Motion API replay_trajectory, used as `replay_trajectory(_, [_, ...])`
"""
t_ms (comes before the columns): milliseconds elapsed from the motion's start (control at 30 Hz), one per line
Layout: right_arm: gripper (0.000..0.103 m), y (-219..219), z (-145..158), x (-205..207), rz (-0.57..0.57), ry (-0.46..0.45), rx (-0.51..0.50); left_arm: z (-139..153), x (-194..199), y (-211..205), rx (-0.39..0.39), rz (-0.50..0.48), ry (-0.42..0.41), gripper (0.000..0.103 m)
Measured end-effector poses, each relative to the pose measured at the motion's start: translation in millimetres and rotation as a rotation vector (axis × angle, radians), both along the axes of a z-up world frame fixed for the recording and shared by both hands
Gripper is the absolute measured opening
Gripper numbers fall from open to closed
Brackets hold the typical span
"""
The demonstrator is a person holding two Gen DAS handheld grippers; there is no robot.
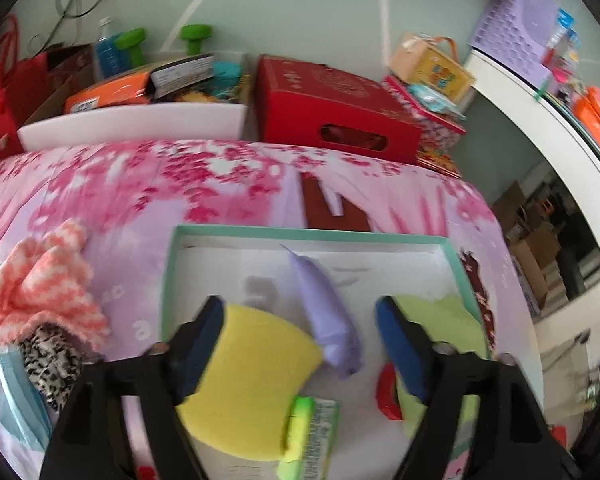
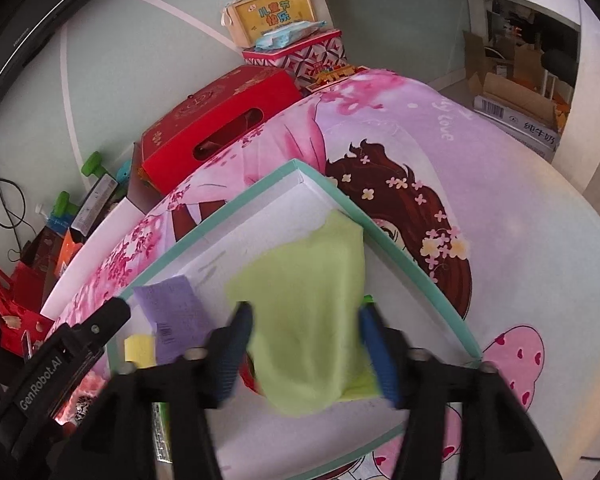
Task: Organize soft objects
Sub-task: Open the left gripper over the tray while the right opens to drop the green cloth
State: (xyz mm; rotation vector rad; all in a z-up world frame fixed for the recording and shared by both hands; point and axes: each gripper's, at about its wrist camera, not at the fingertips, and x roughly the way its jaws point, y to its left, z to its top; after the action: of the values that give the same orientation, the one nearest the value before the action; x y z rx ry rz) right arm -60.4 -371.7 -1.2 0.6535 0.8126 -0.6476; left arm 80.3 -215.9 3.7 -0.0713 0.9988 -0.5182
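Left wrist view: the left gripper (image 1: 300,344) hangs over the teal-rimmed box (image 1: 172,276) on the flowered bedspread (image 1: 140,184), jaws spread wide and clamping nothing. Between and below them lie a yellow sponge (image 1: 252,380), a lilac tube (image 1: 328,312) and a small green-edged packet (image 1: 308,436); one pad sits just beside the sponge's edge, though contact is unclear. A pink-and-white fluffy cloth (image 1: 44,292) and a leopard-print fabric (image 1: 52,360) are outside the box, at its left.

In the right wrist view the right gripper (image 2: 306,348) stands partly open around a light green cloth (image 2: 308,312), which drapes inside the box near its right wall. The pads do not visibly press it, so it looks let go.

Risks, as I judge them: both grippers crowd the same box and could knock together; the green cloth could snag on a pad and be dragged out when the gripper lifts; the left jaws could nudge the tube or catch two things at once.
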Motion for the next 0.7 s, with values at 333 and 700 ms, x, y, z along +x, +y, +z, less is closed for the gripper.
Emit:
replay_trajectory(333, [0.099,-2.4,-6.1,2.0,-0.02,0.072,-0.033,-15.5,11.3,24.9,0.091,0.119,0.048,0.094])
replay_trajectory(700, [0.103,-1.3,-8.8,4.3,-0.016,0.103,-0.045,-21.8,11.4,40.2,0.182,0.171,0.07,0.094])
